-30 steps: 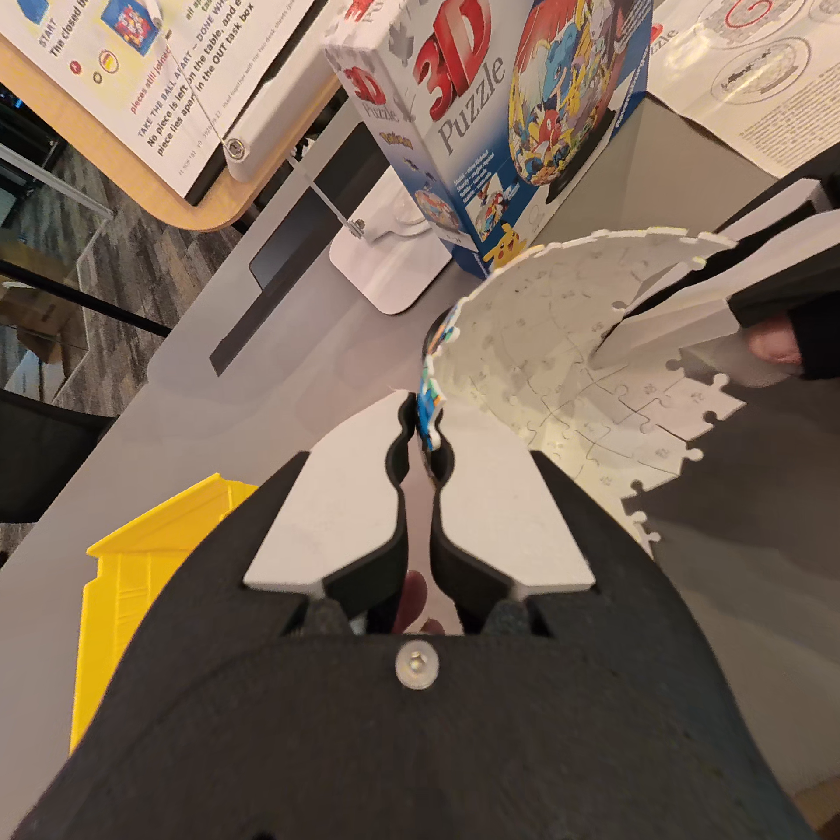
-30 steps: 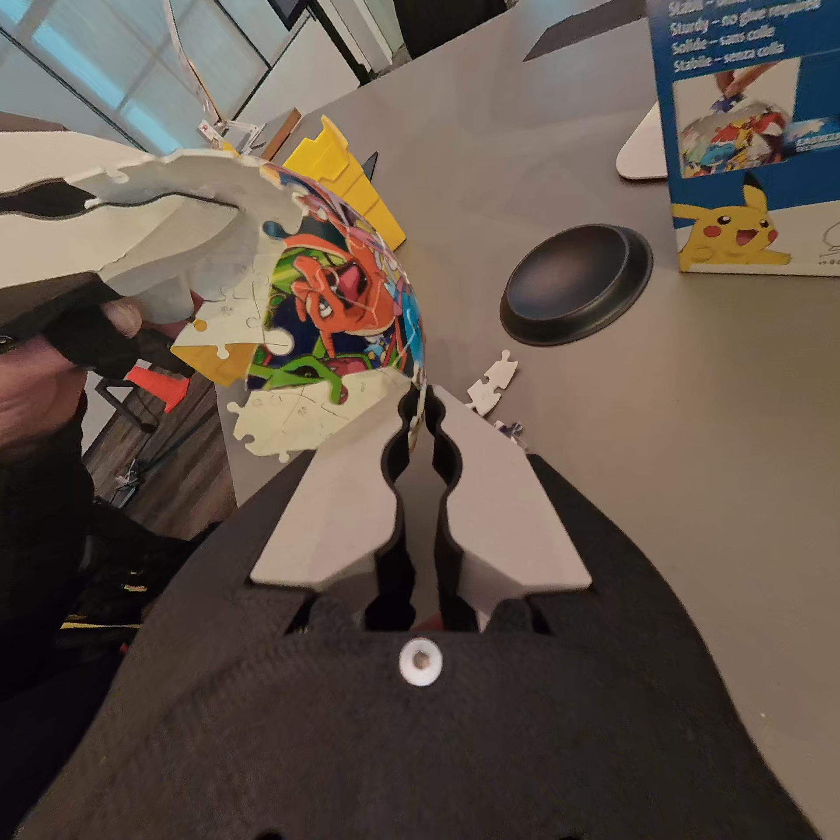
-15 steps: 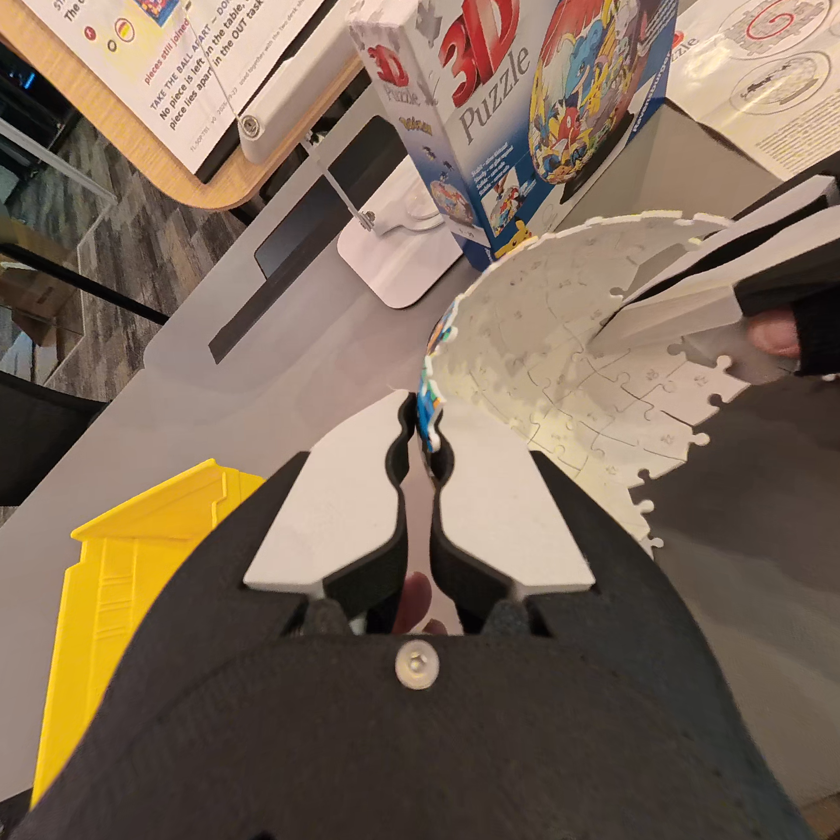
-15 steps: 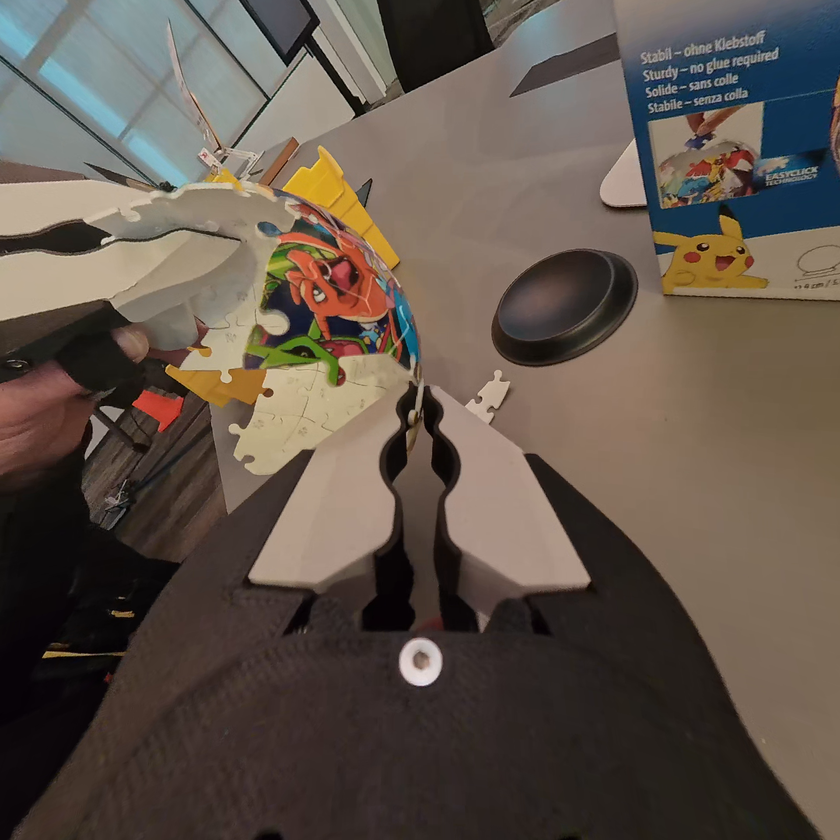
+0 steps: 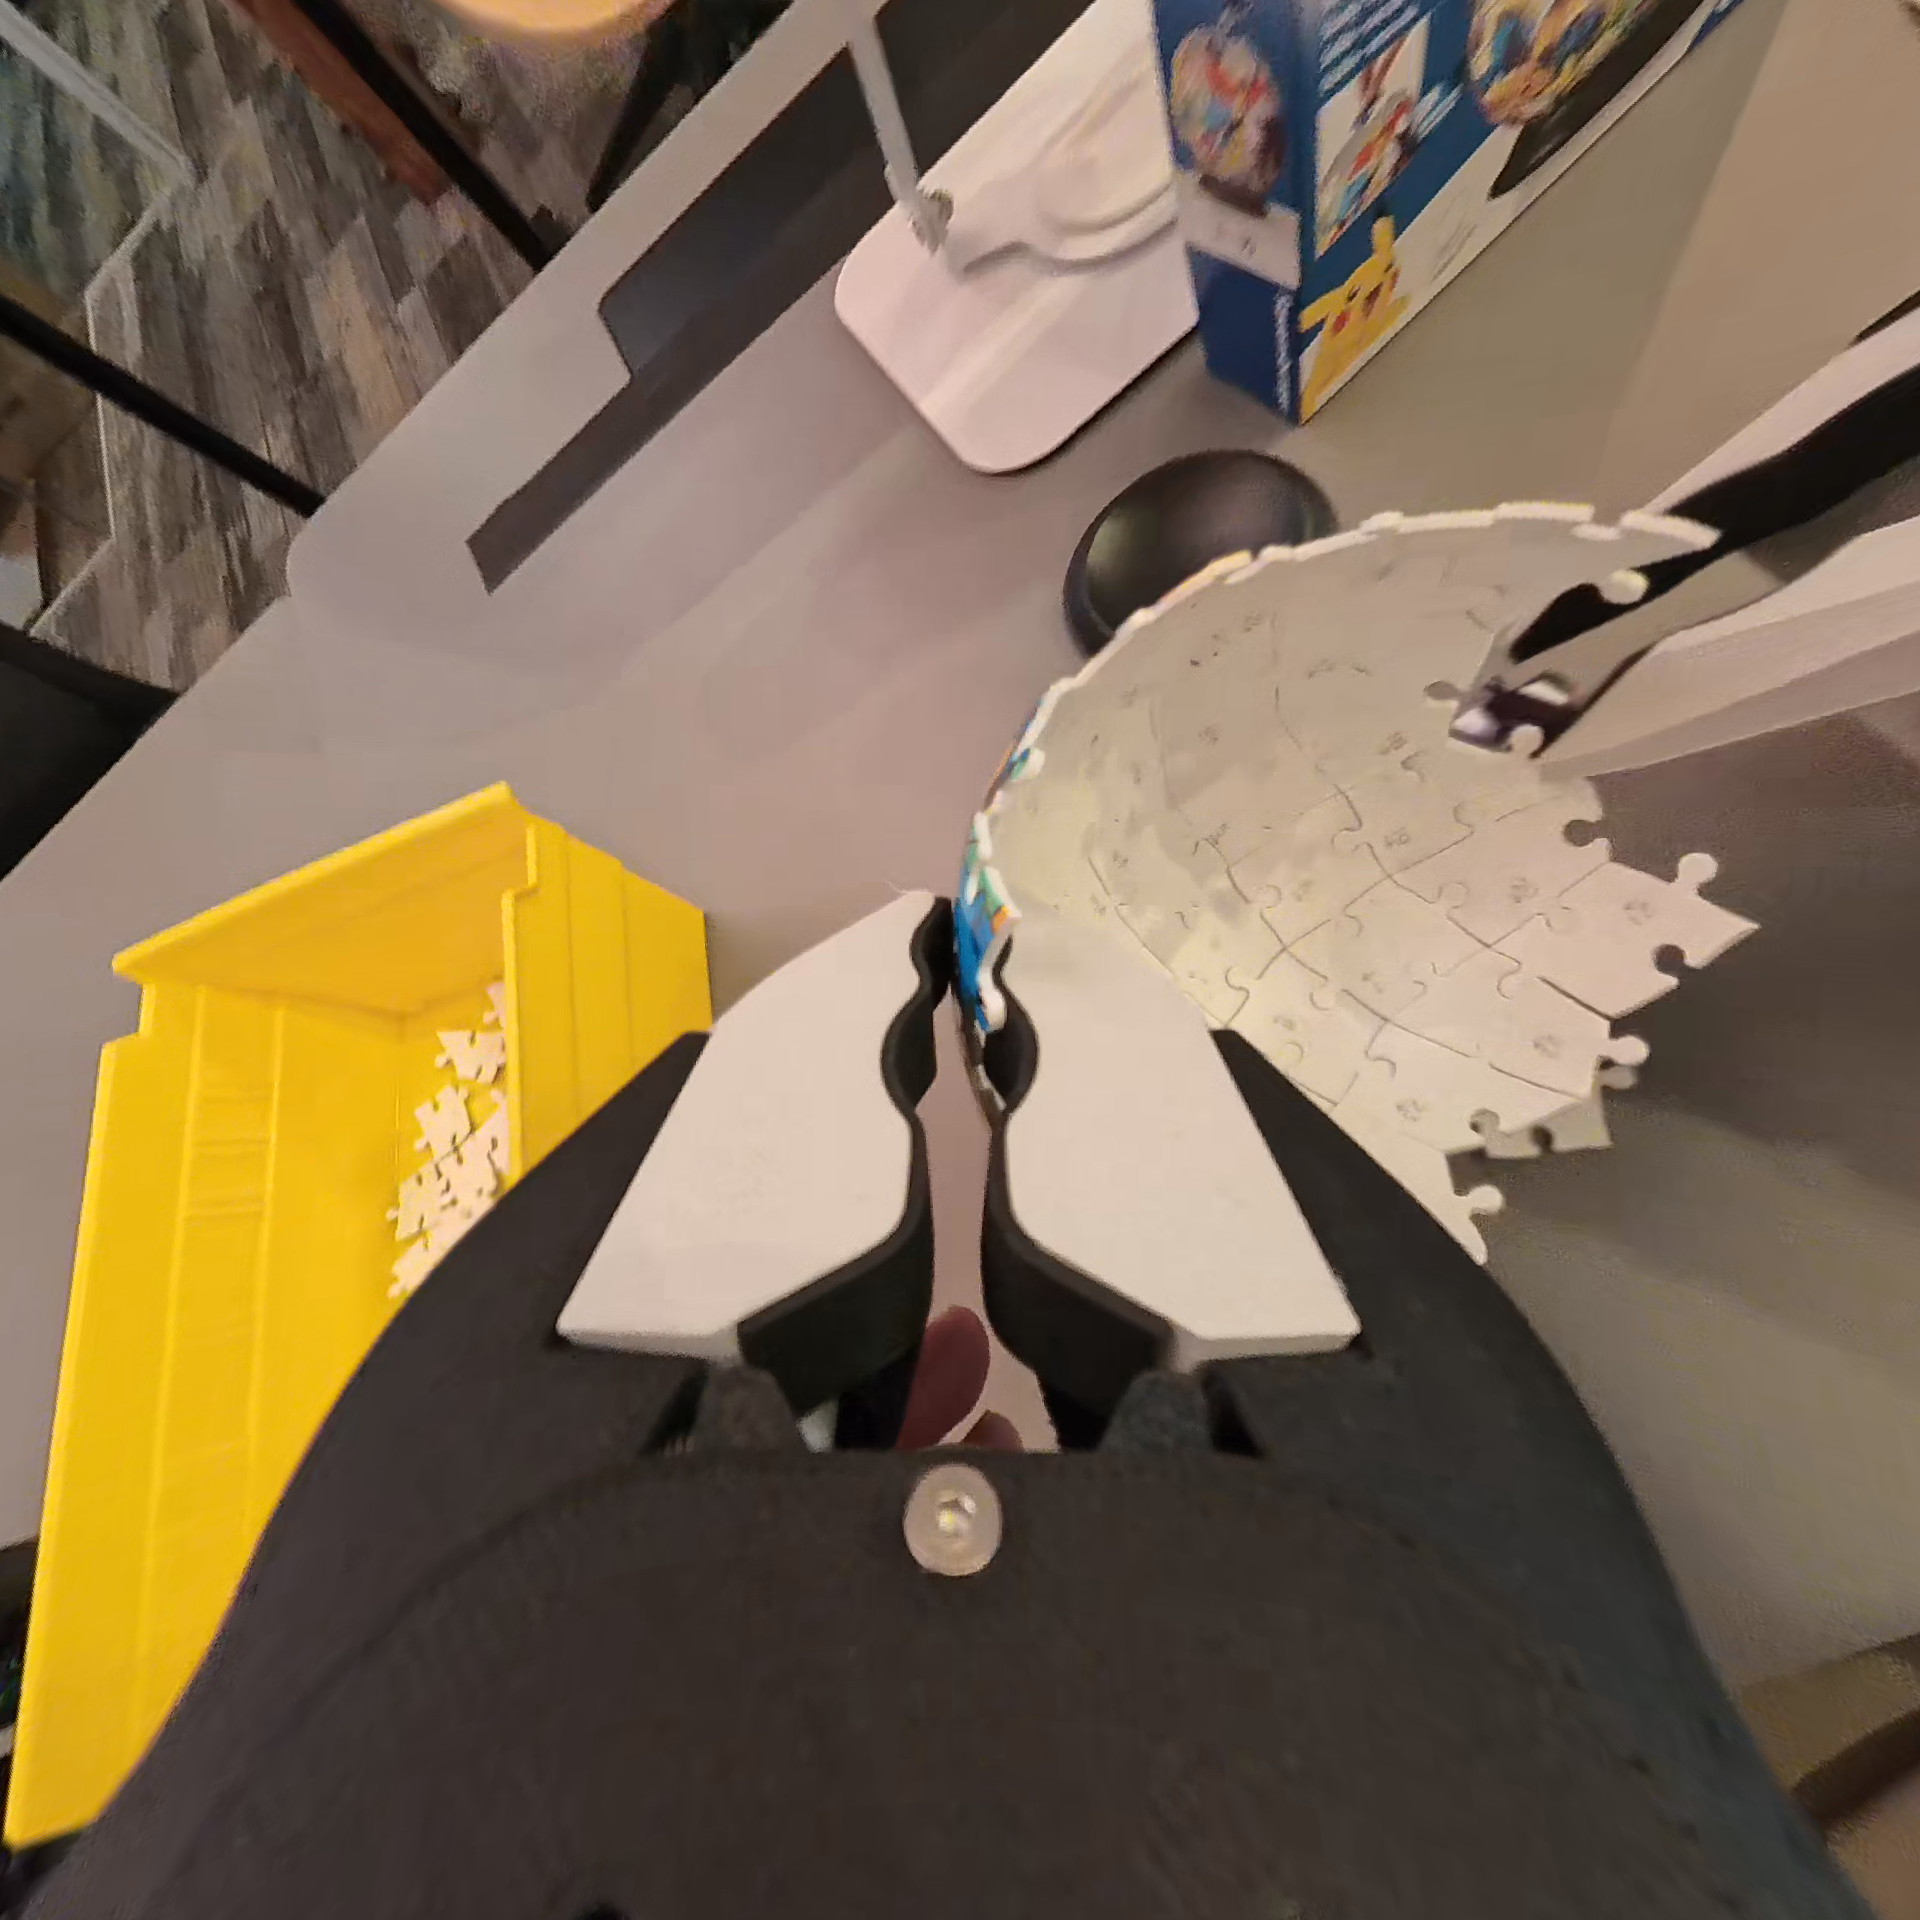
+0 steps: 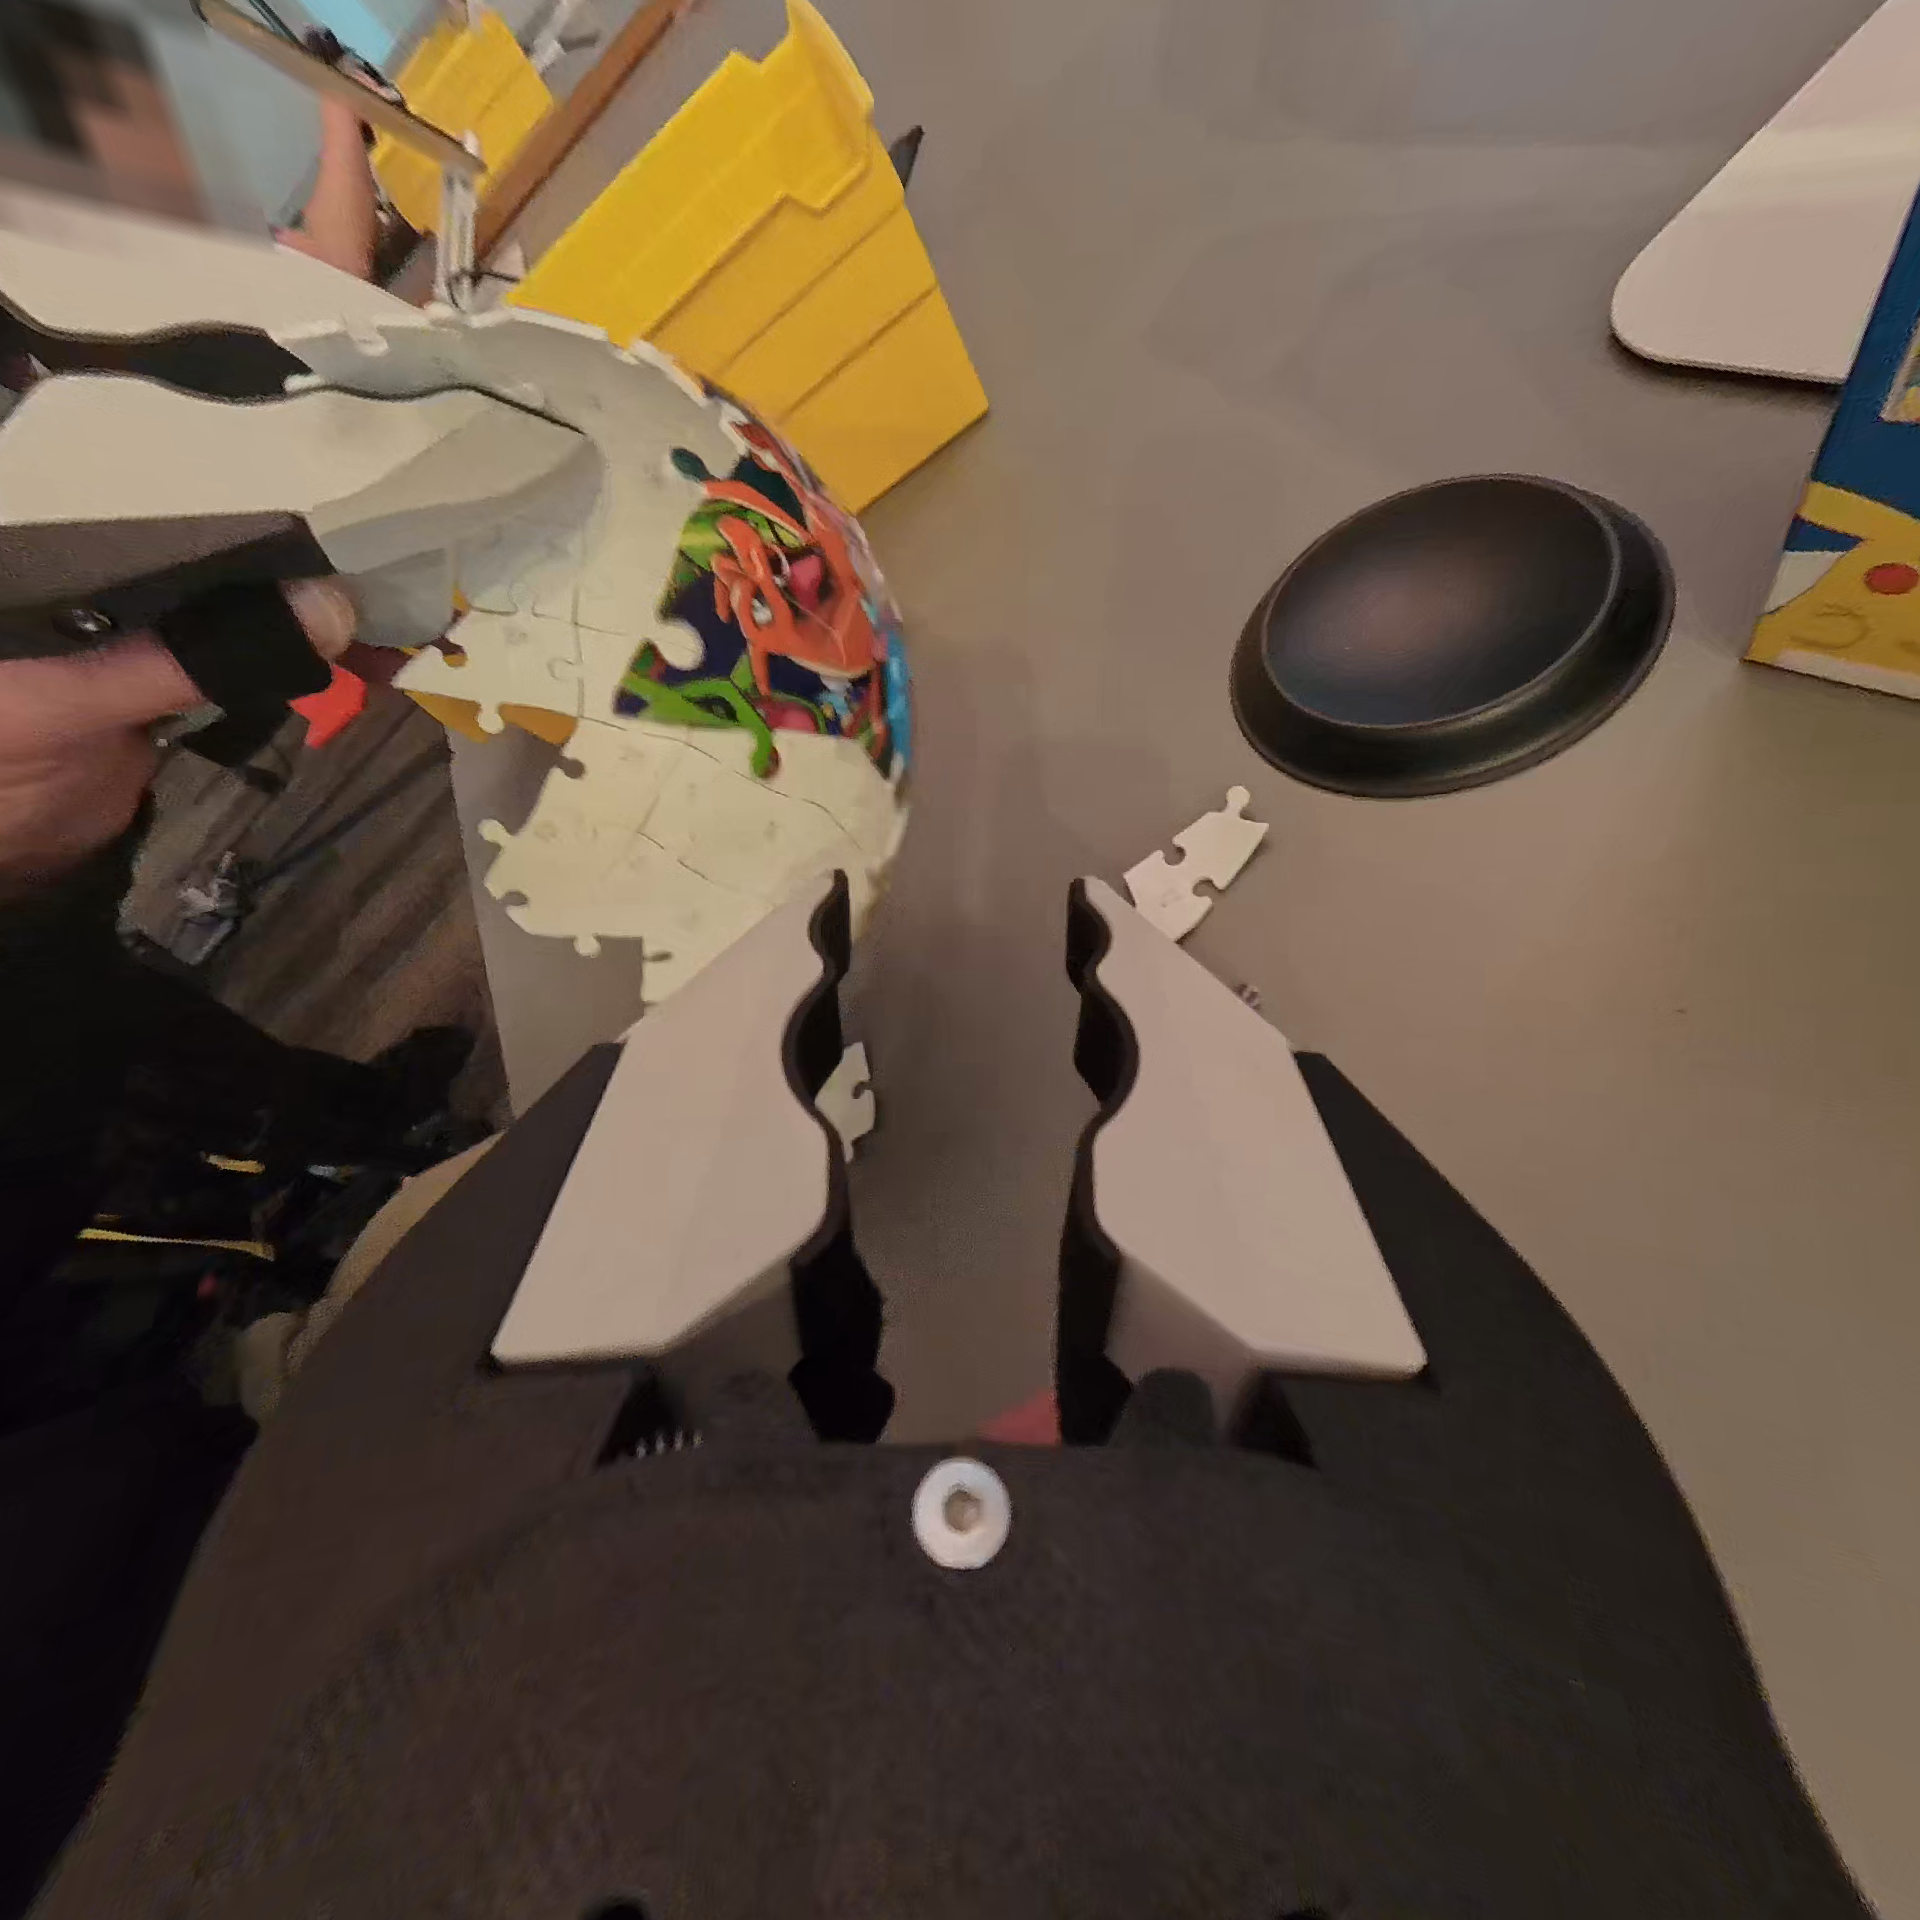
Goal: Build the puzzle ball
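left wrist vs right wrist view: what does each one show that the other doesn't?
Only the left wrist view: the half-built puzzle ball's white inner side, loose pieces inside the yellow bin, and the left gripper shut on the ball's rim.

Only the right wrist view: the ball's printed outer face, loose pieces lying on the table, and the right gripper open, holding nothing.

Both: the ball, yellow bin, black stand, blue puzzle box, white base plate and grey table.

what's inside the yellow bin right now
White puzzle pieces, lying loose against the inner wall of the yellow bin. The left gripper covers the bin's near end, so anything deeper is hidden.
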The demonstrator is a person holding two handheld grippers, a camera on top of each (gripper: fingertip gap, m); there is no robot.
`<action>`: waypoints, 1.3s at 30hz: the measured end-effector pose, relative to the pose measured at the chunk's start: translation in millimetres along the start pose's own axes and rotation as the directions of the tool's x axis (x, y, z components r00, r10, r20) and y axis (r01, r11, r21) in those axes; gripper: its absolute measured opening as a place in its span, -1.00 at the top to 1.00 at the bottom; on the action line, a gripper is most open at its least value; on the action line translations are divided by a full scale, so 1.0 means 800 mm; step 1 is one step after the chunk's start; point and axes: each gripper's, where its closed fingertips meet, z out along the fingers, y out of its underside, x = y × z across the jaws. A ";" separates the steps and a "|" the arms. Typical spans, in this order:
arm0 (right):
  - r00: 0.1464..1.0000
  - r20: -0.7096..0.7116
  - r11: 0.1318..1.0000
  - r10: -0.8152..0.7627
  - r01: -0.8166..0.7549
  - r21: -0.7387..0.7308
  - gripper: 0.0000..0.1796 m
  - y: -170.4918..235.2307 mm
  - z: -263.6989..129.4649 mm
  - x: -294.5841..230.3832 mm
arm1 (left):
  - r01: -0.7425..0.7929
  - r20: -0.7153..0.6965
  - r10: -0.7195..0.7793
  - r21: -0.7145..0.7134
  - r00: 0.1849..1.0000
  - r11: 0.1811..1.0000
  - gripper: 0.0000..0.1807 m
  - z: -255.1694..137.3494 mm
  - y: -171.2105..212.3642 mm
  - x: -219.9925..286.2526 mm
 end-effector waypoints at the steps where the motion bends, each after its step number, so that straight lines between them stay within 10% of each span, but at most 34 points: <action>1: 1.000 -0.012 1.000 -0.009 0.009 -0.001 0.53 0.000 -0.002 0.002 | 0.009 0.008 -0.008 -0.013 1.000 1.000 0.97 -0.001 0.007 -0.005; 30: 0.953 -0.097 0.943 -0.287 0.263 -0.204 0.61 0.043 0.023 -0.013 | 0.037 -0.043 -0.051 -0.269 0.998 0.962 0.97 0.024 0.091 -0.018; 39: 0.914 -0.207 0.931 -0.349 0.313 -0.188 0.57 0.008 -0.054 0.017 | 0.056 -0.076 -0.080 -0.272 0.994 0.961 0.96 0.021 0.098 -0.016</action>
